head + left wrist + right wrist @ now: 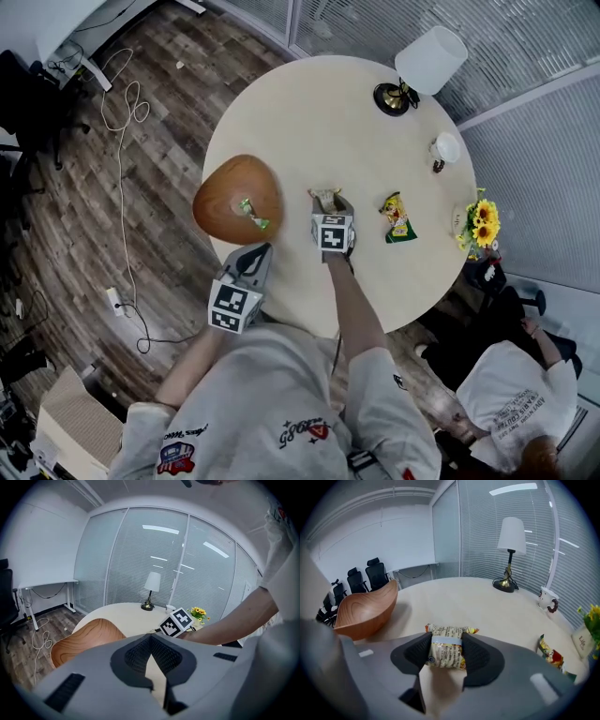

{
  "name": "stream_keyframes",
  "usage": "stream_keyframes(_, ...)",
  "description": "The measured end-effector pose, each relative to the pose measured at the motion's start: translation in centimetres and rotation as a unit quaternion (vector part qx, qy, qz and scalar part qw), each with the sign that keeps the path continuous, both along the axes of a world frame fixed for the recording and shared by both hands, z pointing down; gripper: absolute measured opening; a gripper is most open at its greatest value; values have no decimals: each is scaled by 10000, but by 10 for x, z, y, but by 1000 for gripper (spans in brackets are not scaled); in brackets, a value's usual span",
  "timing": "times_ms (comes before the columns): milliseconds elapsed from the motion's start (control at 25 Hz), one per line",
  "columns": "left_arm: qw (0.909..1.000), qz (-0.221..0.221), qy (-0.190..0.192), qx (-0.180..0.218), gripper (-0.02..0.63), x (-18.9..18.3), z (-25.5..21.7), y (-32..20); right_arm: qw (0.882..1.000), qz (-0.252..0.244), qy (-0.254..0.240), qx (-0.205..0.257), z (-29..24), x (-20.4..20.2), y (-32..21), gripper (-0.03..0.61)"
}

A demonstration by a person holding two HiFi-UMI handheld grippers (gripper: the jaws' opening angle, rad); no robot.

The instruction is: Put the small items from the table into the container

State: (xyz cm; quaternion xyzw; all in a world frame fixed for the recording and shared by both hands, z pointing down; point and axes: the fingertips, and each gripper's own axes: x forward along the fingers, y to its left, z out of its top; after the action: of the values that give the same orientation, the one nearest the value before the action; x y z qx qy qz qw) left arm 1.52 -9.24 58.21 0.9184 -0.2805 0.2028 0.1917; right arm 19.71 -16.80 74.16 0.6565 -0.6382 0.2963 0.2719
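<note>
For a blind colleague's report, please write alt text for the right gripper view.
The right gripper clamps its two dark jaws on a small printed snack packet on a pale round table. A wooden bowl sits to the left; a white lamp, a mug and a second snack packet are on the right.

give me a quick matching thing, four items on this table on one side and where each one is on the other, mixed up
Things:
1. wooden bowl
2. beige snack packet
3. yellow and green packet
4. lamp

Places:
a. gripped between the right tongs
b. lying loose on the table, untouched, further right in the head view
c. at the table's left edge, with a small wrapped sweet inside
d. standing near the table's far edge

Pairs: 1-c, 2-a, 3-b, 4-d
</note>
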Motion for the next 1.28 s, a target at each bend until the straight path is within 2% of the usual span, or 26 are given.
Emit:
stream_keyframes(200,9996,-265,47,37,6,-9,0,-11,9938,-400,-366,967,-68,-32,-10,196)
stream_keyframes(360,9977,-666,60,63,6,-31,1,-22,9719,-1617,-739,1546,-117,-108,-21,196)
stream_keyframes(480,9952,-975,37,106,5,-51,-2,-30,9544,-2470,-750,1498,-118,-166,-22,198)
stream_keyframes(600,9926,-1199,31,163,6,-66,-7,-33,9476,-2847,-619,1313,-104,-198,-23,198)
stream_keyframes(840,9902,-1357,79,330,6,-83,-18,-30,9522,-2750,-562,1203,-94,-210,-24,204)
stream_keyframes(1040,9912,-1139,470,483,6,-74,-39,-21,9523,-2223,-762,1949,-144,-188,-8,194)
stream_keyframes(1160,9934,-845,586,514,5,-53,-44,-16,9542,-1809,-755,2261,-166,-156,19,43)
stream_keyframes(1240,9945,-634,651,513,6,-35,-45,-11,9572,-1509,-677,2377,-171,-132,41,2)
stream_keyframes(1280,9948,-519,705,519,5,-26,-47,-8,9588,-1341,-628,2422,-173,-120,52,2)
